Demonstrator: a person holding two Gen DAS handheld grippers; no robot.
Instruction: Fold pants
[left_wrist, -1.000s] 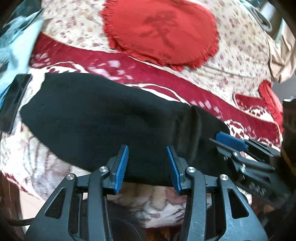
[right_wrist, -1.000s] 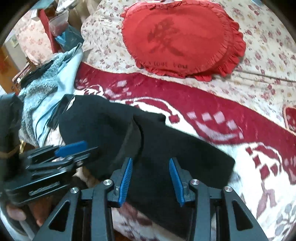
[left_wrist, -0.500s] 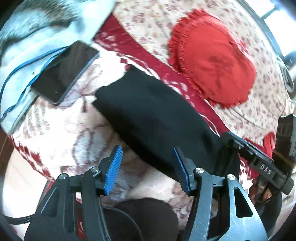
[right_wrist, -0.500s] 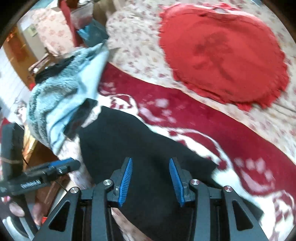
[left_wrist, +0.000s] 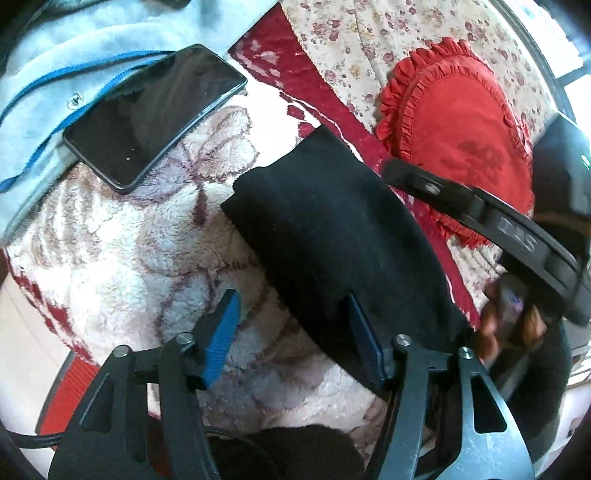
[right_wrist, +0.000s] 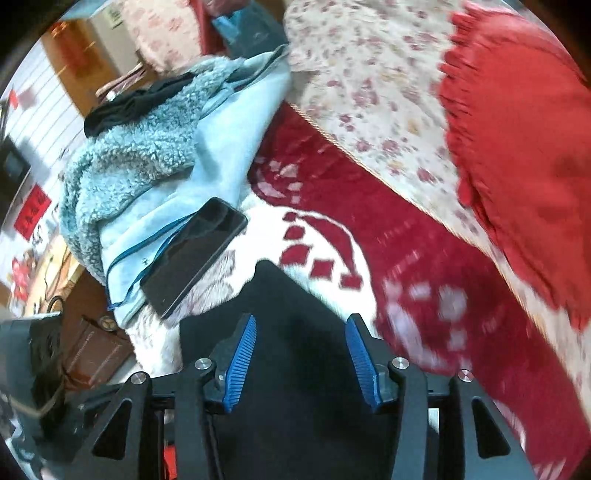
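The black pants (left_wrist: 332, 236) lie folded into a narrow bundle on the fleecy red-and-white blanket (left_wrist: 147, 266). My left gripper (left_wrist: 291, 336) is open and empty, its right pad at the bundle's near left edge. My right gripper (right_wrist: 301, 352) is open directly above the pants (right_wrist: 295, 332), with black cloth between and under its pads; I cannot tell if they touch. The right gripper's body also shows in the left wrist view (left_wrist: 480, 214), over the bundle's right side.
A black phone (left_wrist: 151, 110) lies on a light blue fleece jacket (left_wrist: 55, 66) to the left of the pants; it also shows in the right wrist view (right_wrist: 195, 254). A red frilled cushion (left_wrist: 469, 136) sits behind on a floral bedspread (right_wrist: 369, 74).
Both grippers have swung left along the pants toward the phone end and moved closer. The visible bundle looks shorter and narrower than a second ago. Both stay open.
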